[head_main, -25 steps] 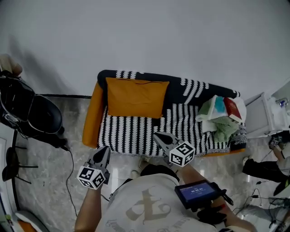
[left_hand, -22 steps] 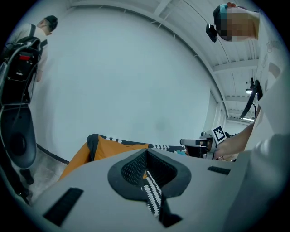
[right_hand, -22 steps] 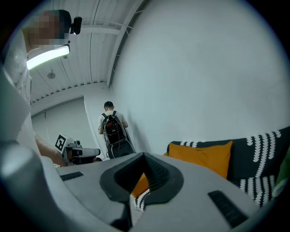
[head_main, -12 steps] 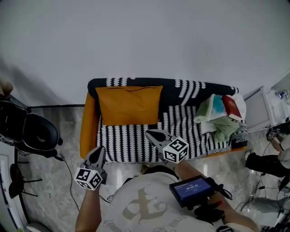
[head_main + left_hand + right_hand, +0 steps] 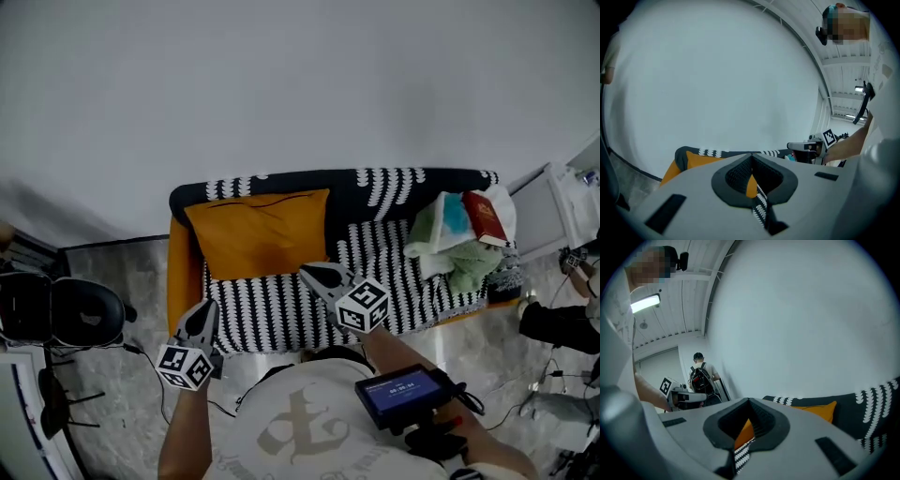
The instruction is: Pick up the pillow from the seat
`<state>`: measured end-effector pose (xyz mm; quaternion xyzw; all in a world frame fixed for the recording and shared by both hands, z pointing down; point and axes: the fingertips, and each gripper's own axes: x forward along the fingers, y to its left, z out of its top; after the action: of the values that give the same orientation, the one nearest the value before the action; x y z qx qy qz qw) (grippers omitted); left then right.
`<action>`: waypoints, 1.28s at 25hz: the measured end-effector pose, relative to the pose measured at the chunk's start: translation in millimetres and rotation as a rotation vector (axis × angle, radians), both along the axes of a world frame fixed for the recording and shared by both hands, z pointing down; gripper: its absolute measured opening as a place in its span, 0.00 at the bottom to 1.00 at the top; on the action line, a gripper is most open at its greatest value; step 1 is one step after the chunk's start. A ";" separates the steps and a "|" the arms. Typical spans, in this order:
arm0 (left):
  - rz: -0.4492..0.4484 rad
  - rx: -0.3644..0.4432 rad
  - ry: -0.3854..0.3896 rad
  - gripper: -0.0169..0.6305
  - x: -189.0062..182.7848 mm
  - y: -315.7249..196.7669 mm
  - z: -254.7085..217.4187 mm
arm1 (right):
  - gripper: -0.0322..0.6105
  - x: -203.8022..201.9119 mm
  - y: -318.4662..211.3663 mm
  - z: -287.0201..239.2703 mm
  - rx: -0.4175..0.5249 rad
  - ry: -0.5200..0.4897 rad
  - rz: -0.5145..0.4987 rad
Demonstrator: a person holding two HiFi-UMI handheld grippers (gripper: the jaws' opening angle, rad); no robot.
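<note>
An orange pillow (image 5: 258,232) leans against the backrest at the left end of a sofa (image 5: 394,281) covered in black-and-white stripes. My left gripper (image 5: 203,312) is shut and empty, hovering just in front of the sofa's left front corner. My right gripper (image 5: 312,273) is also shut and empty, with its tip over the seat just right of the pillow's lower corner. In the left gripper view the closed left gripper (image 5: 751,158) points at the pillow (image 5: 693,160). The right gripper view shows the right gripper (image 5: 749,405) closed, with the pillow (image 5: 814,409) ahead to the right.
A heap of green and white cloths with a red book (image 5: 483,217) fills the sofa's right end. A black chair (image 5: 66,314) stands to the left, a white cabinet (image 5: 562,211) to the right. A small screen (image 5: 405,394) hangs at my chest. A person with a backpack (image 5: 699,376) stands far off.
The sofa has slid lower in the head view and both grippers are nearer to it. The right tip now reaches over the seat. Both stay shut.
</note>
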<state>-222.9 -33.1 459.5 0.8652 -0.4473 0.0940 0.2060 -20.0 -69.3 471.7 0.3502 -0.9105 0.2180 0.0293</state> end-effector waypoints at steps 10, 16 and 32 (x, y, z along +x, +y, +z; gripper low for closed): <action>-0.015 -0.008 -0.020 0.04 -6.9 -57.6 -3.5 | 0.07 7.7 -49.6 -0.6 -0.015 0.005 0.021; 0.021 -0.034 -0.008 0.04 -19.9 -74.0 8.1 | 0.07 -1.0 -58.1 4.5 -0.035 0.036 0.057; 0.212 -0.141 -0.005 0.04 -92.4 -144.4 59.3 | 0.07 -35.7 -79.8 43.8 -0.145 0.132 0.297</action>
<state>-315.3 -177.5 518.8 0.8907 -0.3463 0.1488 0.2542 -55.8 -149.1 515.5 0.4912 -0.8269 0.2614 0.0818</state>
